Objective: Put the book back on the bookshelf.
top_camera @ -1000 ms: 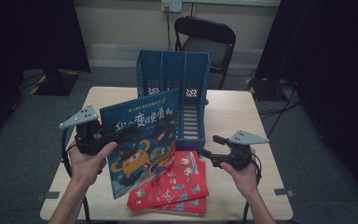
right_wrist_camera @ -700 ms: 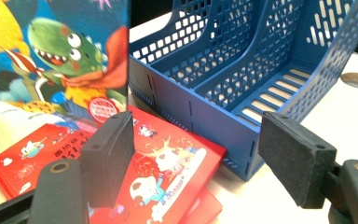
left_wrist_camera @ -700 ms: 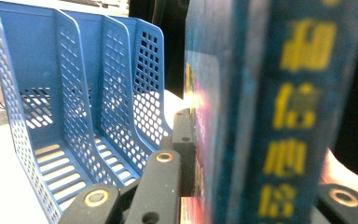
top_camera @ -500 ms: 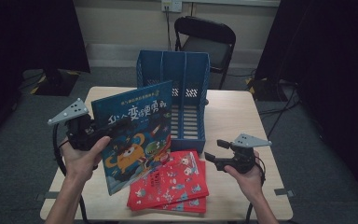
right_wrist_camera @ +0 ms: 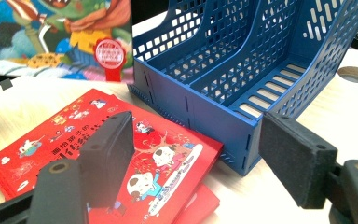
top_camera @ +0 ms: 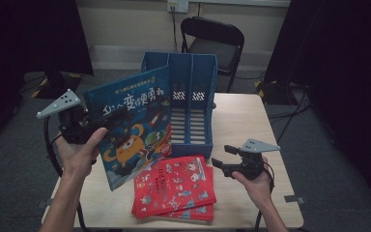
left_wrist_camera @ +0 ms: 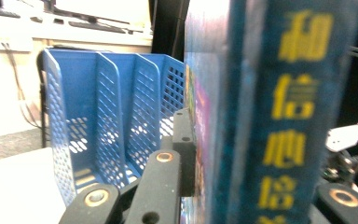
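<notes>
Left tongs (top_camera: 107,122) clamped on the blue picture book (top_camera: 133,128), pads pressing both covers near the spine edge; book lifted clear of the desk (top_camera: 241,116), tilted, cover toward the high camera, just left of the blue file rack (top_camera: 191,104). In the left gripper view, book edge-on and close, one jaw flat against its cover, rack slots beyond.

Right tongs (right_wrist_camera: 205,154) open wide, nothing between the pads; held low over the desk, near the right edge of the red books (top_camera: 176,186) and the rack's front corner.

Progress, as judged: filing books into the rack barely begun. All three slots look empty in the high view and right gripper view. One book in hand, not yet over a slot. Two red books at least stacked flat on the desk in front of the rack, untouched. Left to do: stand the blue book in a slot, then the red ones.

Hard to make out:
- Number of red books: lower one shows as an edge under the top one; more underneath cannot be ruled out.
- Far ends of the rack slots partly screened by the raised book in the high view.
- Second jaw of the left tongs mostly hidden behind the book.
- Book lettering blurred in the left gripper view.
</notes>
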`<state>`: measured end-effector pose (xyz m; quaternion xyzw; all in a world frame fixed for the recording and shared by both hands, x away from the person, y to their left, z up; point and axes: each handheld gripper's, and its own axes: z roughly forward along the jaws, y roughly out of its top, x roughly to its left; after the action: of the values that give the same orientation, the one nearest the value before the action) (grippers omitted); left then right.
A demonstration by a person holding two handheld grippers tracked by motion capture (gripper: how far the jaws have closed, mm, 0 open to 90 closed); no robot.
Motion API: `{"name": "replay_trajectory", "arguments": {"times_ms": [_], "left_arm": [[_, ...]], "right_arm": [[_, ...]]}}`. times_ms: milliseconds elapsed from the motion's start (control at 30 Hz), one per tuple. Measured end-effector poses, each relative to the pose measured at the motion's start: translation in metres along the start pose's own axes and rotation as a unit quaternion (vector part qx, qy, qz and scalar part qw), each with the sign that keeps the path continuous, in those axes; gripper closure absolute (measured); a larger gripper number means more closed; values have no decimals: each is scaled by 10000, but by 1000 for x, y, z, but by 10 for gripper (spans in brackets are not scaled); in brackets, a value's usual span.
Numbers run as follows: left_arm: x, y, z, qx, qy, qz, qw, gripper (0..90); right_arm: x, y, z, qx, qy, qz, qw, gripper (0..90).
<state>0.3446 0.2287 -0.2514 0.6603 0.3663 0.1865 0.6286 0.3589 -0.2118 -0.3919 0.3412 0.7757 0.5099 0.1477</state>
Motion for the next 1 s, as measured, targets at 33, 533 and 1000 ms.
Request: {"name": "replay_trajectory", "arguments": {"times_ms": [33, 533, 1000], "left_arm": [[0, 2, 0, -9, 35, 5, 10000, 833], [22, 14, 16, -266, 710, -42, 9971, 833], [32, 14, 51, -408, 1222, 9, 9917, 833]], "right_arm": [[0, 0, 0, 2, 1, 2, 10000, 264], [-1, -2, 3, 64, 25, 9, 10000, 264], [-1, -6, 5, 137, 49, 15, 9999, 264]]}}
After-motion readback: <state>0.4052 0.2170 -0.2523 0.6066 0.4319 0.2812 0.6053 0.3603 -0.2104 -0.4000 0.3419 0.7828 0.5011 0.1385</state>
